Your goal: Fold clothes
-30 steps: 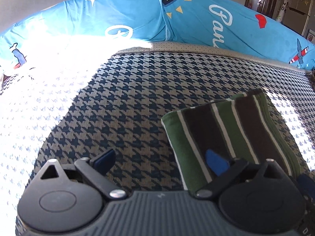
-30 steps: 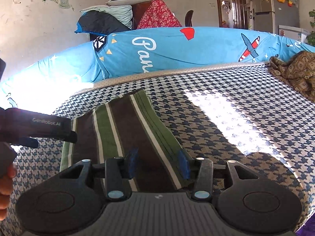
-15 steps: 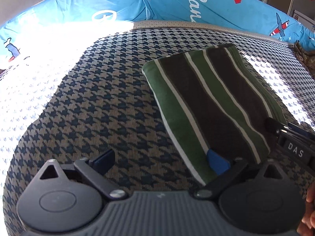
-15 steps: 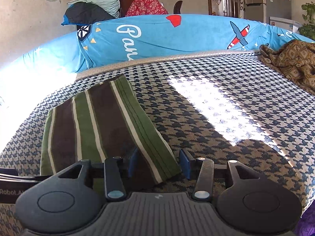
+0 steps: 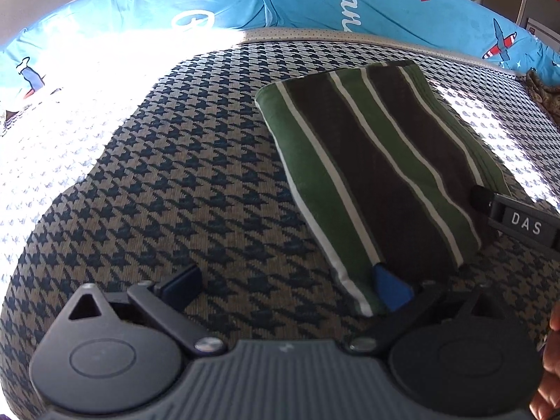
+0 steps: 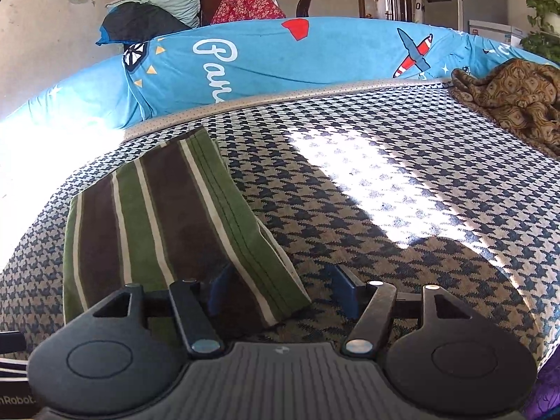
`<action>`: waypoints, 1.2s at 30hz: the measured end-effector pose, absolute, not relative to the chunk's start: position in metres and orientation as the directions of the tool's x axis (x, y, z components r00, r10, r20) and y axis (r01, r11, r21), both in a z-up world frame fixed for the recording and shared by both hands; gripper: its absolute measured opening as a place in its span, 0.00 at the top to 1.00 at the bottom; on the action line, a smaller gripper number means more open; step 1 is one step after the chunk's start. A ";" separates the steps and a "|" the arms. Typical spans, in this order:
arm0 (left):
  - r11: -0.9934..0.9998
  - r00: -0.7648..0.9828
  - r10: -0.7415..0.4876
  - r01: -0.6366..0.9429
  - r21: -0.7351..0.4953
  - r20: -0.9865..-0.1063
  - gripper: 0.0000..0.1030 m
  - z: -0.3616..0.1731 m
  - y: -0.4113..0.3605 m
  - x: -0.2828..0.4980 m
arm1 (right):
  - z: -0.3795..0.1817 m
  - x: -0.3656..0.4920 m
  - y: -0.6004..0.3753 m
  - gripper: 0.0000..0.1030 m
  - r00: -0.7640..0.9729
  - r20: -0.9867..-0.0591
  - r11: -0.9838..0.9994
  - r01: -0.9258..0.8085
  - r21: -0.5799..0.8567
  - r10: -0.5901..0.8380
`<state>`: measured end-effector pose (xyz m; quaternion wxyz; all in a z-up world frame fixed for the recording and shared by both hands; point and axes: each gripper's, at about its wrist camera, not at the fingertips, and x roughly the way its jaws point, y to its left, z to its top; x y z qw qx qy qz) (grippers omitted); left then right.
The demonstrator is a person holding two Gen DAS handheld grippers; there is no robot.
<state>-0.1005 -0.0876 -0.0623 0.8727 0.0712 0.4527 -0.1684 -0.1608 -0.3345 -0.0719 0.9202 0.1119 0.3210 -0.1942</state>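
A: What shows from the left wrist?

B: The left gripper (image 5: 287,288) is spread wide and holds nothing. Its right finger lies against the near corner of the folded striped cloth (image 5: 378,175), which rests flat on the houndstooth bed cover (image 5: 182,182). The other gripper's body pokes in at the far right edge.

A: And from the right wrist?

B: The right gripper (image 6: 283,288) is open and empty too. Its left finger sits over the cloth's near right corner (image 6: 168,220), its right finger over bare cover. A crumpled brown blanket (image 6: 511,101) lies well apart by the blue pillow (image 6: 280,59).

A: How would the cloth handle?

B: Soft, light and limp, I'd judge; several layers make it thick. Pinching through all layers at the near corners looks safest, or the stack may slip apart.
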 end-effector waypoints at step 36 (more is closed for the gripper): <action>0.956 0.593 -0.234 0.286 -0.070 -0.770 0.00 -0.048 -0.044 -0.150 | -0.050 -0.186 -0.321 0.27 0.663 -0.728 0.906 0.398 0.146 -0.174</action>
